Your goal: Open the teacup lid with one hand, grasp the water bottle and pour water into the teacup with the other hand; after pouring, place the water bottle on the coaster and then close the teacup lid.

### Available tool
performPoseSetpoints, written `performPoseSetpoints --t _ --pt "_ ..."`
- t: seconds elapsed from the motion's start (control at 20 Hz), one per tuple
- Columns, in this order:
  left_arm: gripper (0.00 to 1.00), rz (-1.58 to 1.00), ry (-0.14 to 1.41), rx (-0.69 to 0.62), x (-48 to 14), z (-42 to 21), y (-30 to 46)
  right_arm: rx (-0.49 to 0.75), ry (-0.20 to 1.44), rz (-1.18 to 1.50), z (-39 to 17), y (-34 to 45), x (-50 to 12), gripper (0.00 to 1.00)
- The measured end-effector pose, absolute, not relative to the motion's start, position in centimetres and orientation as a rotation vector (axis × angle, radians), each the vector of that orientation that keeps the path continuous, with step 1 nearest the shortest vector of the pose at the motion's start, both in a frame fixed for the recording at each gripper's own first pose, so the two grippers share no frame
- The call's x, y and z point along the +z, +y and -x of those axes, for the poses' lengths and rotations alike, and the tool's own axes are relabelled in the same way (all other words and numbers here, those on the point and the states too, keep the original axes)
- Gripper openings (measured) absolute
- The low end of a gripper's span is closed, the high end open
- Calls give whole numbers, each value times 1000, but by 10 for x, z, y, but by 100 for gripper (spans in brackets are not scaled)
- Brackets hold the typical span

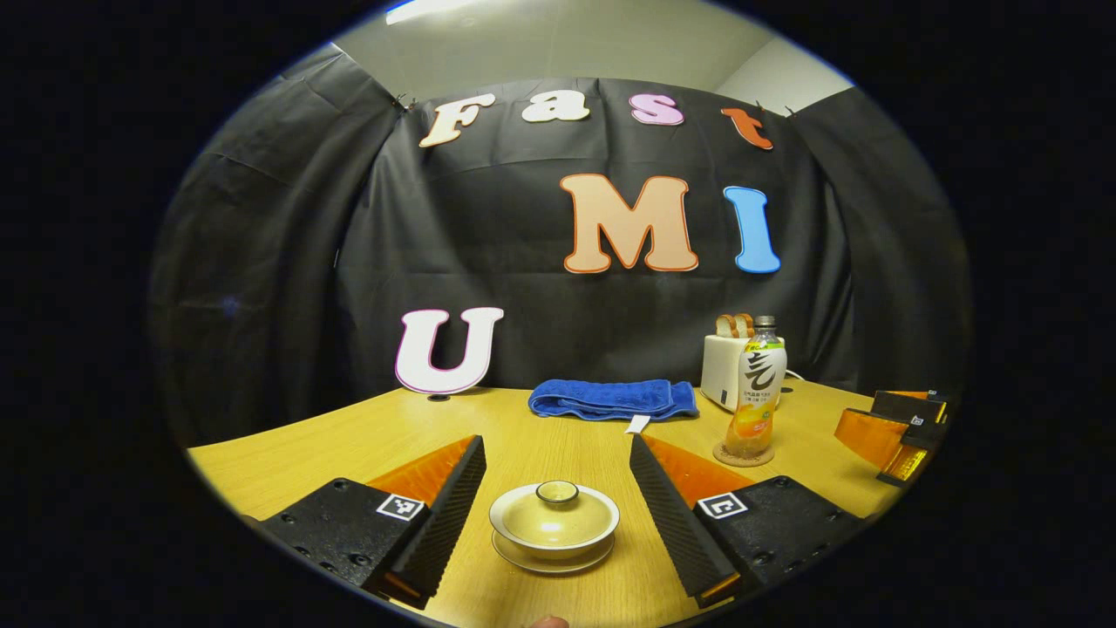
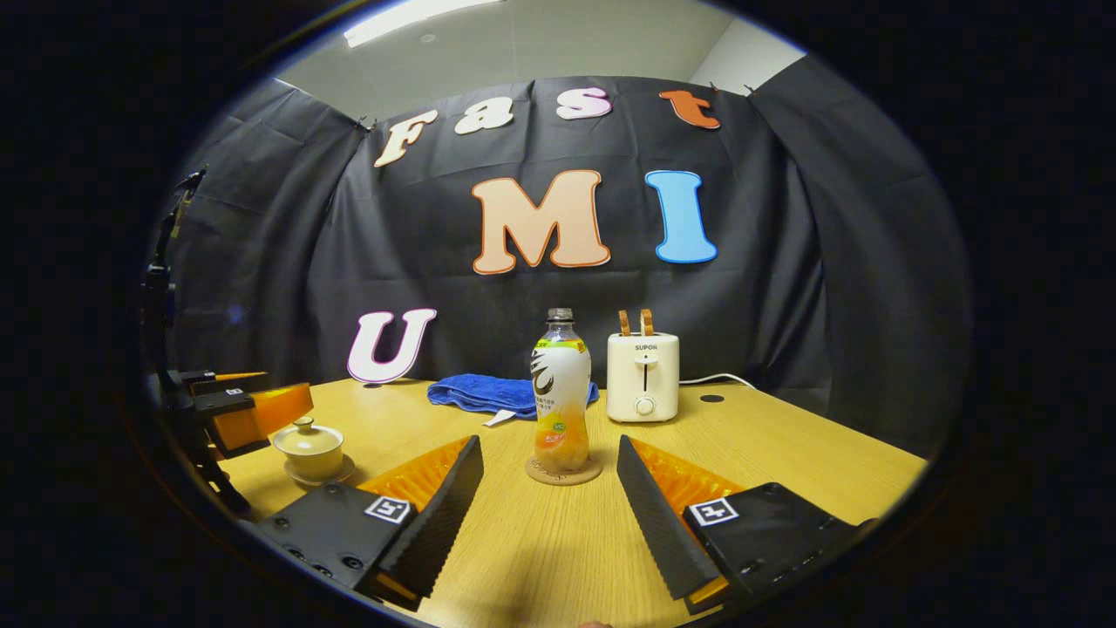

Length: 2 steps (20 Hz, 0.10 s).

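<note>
Two wide-spread fingers of the left gripper (image 1: pixel 556 488) flanked the lidded teacup (image 1: pixel 554 525) without touching it in the left gripper view. In the right gripper view, the right gripper (image 2: pixel 549 488) stood equally wide, with the water bottle (image 2: pixel 561 392) on its coaster (image 2: pixel 563 472) just ahead.

Lidded teacup (image 1: pixel 554 521); bottle (image 2: pixel 561 392) on coaster (image 2: pixel 563 472)
</note>
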State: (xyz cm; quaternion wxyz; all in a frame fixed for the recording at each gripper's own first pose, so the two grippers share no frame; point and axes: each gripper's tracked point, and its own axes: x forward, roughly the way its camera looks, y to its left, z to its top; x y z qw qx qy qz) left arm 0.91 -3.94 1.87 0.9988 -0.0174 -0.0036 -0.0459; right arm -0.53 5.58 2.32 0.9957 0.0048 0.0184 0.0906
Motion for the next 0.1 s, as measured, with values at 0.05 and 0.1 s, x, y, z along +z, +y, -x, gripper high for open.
performPoseSetpoints --t 0.05,0.1 --pt "97 34 -11 -91 21 -9 -39 185 35 -11 5 57 24 99" --pt "97 34 -17 -90 22 -8 -39 186 34 -10 5 56 24 93"
